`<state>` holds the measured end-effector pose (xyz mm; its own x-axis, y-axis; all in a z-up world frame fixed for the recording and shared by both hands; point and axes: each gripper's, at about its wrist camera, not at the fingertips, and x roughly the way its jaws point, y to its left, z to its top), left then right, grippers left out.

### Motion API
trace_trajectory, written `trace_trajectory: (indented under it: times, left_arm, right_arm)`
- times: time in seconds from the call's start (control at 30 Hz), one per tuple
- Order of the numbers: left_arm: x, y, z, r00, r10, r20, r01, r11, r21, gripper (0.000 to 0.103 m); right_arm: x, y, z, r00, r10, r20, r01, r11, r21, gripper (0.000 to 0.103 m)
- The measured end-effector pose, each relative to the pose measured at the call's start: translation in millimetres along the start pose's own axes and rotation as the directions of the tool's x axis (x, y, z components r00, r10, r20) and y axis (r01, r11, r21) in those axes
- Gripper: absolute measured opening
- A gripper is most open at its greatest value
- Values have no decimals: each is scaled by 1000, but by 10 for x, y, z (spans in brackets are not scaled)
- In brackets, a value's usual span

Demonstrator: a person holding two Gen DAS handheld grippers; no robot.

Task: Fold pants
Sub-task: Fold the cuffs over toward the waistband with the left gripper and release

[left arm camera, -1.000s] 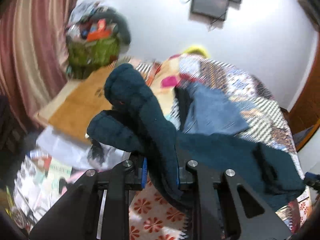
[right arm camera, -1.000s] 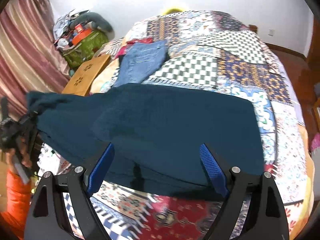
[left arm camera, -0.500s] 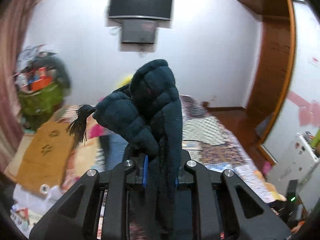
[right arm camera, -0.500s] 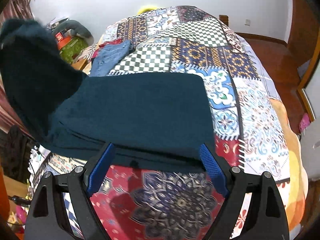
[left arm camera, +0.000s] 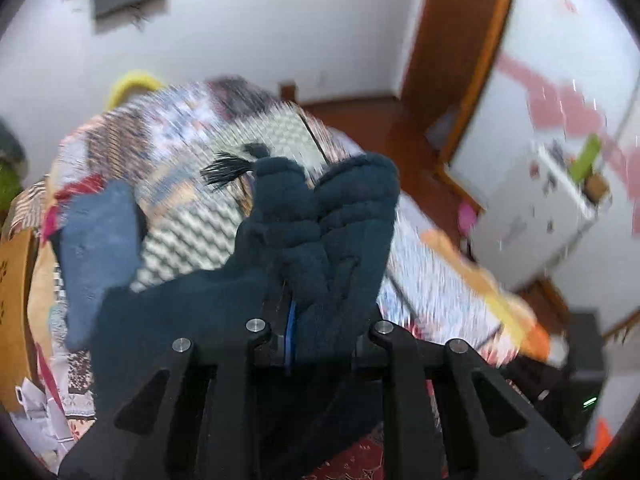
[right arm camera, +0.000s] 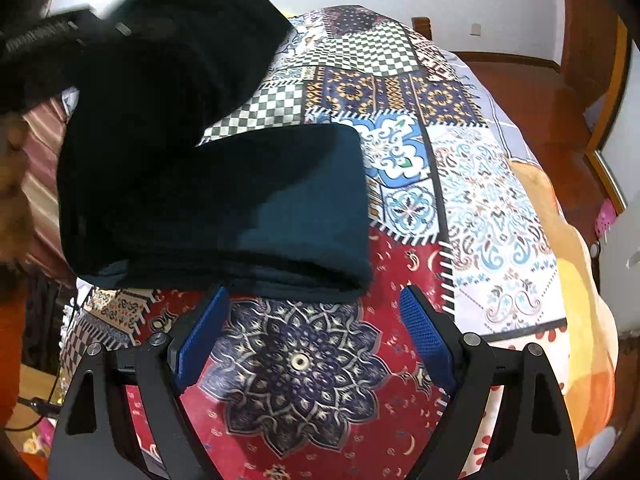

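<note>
No brand, label or legible writing can be made out in either view. In the left wrist view the left gripper (left arm camera: pixel 294 320) is seen with its jaws clamped on a bunched end of the dark teal pants (left arm camera: pixel 320 224), lifted above the patchwork bedspread (left arm camera: pixel 224 148), with folded blue jeans (left arm camera: pixel 100 240) shown only here. In the right wrist view the right gripper (right arm camera: pixel 316 336) is held with jaws wide apart and empty just before the pants' folded edge (right arm camera: pixel 280 208), which is laid on the bedspread (right arm camera: pixel 480 200).
</note>
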<state>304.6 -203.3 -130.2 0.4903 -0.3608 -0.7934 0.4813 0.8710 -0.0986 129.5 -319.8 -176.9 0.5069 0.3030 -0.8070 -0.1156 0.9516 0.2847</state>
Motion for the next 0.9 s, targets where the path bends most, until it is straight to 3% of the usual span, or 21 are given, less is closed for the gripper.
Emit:
trace_trajectory:
  times: [0.17,0.23,0.27,0.3,0.37,0.53,0.63,0.7,0.83,0.9]
  left_arm:
    - [396,-215,-202,987,-12,-157,20,999,50,24]
    - [451,-233,-234,979,-29,-204,41,998,55,44]
    - [427,-247,-244,972,-65,-226,75,997,36,52]
    - [417,-209,-253,963,-114,-246,117,993,-1,67]
    - [381,-139,-233,960,-157,-233,149,988,-51,73]
    - [12,-4,-168,982,-121,-143,117,992,-37,76]
    - [-188,256,-65,997,-43,-62,41,999,-35,88]
    - [-228,458,-5,999,26,-23,-27,999,-39,91]
    - [-89,1012,124,980,196,-24,-197,978,-65,91]
    - [68,1298,157,969,239,-57,-243,966,-84,91]
  right_arm:
    - [-28,-42,-47,1000,-7,-2,7,1000,5,85]
    - [-34,-47,-61,1000,-12,-2,12,1000,6,85]
    - [-37,-46,-66,1000,-12,-2,12,1000,7,85]
    - [-41,-46,-72,1000,-13,-3,13,1000,8,85]
    - [-53,-36,-83,1000,-13,-3,13,1000,8,85]
    - [-75,9,-80,1000,-6,5,6,1000,2,85]
    - [-77,62,-57,1000,-2,8,2,1000,-8,85]
    - [-56,109,-32,1000,1,5,-1,1000,-13,85]
    - [33,198,19,1000,12,-11,-12,1000,-22,85]
    - [96,257,49,1000,16,-21,-17,999,-32,85]
